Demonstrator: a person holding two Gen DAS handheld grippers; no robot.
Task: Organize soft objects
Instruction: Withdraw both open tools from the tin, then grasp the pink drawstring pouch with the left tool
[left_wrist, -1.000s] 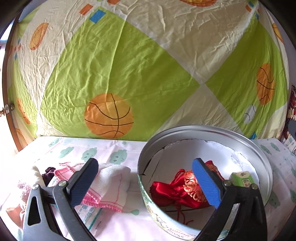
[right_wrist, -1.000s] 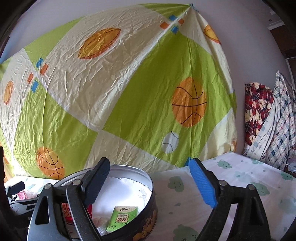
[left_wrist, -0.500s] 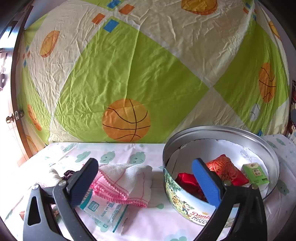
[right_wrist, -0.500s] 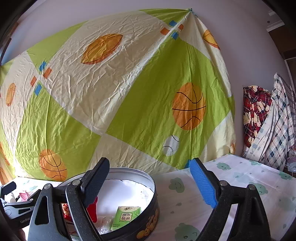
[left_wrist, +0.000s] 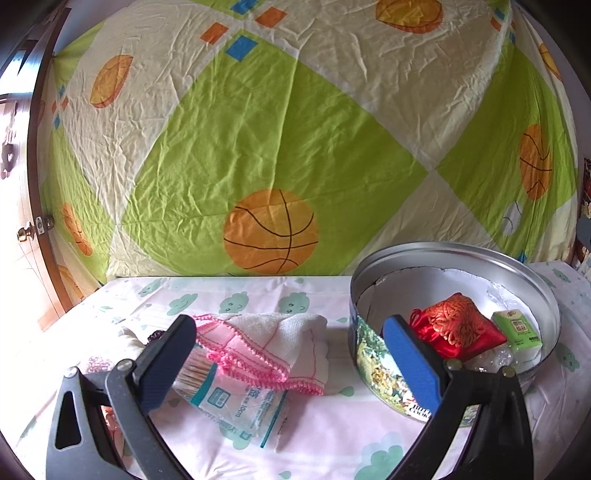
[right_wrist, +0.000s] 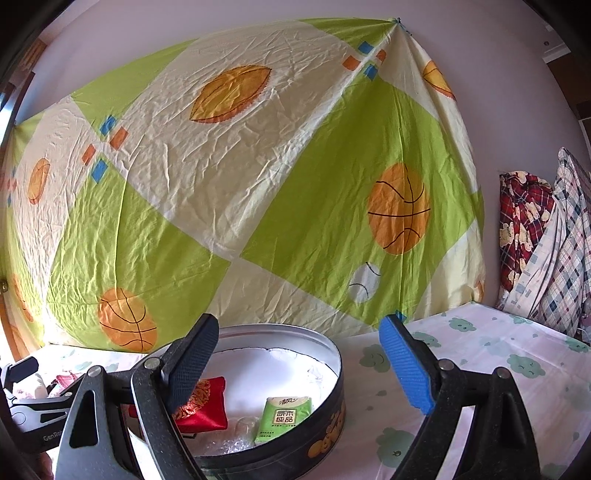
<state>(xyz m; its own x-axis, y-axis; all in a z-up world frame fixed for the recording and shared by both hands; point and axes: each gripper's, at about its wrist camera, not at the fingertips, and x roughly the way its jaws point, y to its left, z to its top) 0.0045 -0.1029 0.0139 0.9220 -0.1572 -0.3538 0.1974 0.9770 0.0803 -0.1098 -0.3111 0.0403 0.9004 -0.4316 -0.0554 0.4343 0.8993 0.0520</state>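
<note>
A round cookie tin (left_wrist: 380, 365) stands on the table at the right; it also shows in the right wrist view (right_wrist: 325, 435). Inside lie a red and gold pouch (left_wrist: 458, 328) and a green tissue pack (left_wrist: 517, 328); the right wrist view shows the pouch (right_wrist: 203, 406) and the pack (right_wrist: 284, 413) too. A white cloth with pink trim (left_wrist: 273, 343) lies left of the tin, over a clear packet of cotton swabs (left_wrist: 229, 395). My left gripper (left_wrist: 291, 358) is open and empty, above the cloth and tin edge. My right gripper (right_wrist: 303, 369) is open and empty, over the tin's right side.
A green and cream sheet with basketballs (left_wrist: 273, 147) hangs behind the table. More small soft things (left_wrist: 125, 339) lie at the far left. Folded plaid cloths (right_wrist: 546, 236) lean at the right. A wooden door (left_wrist: 33, 184) is at the left.
My left gripper has pulled back and moved left, from over the tin to over the cloth and packet. The right gripper has risen slightly.
</note>
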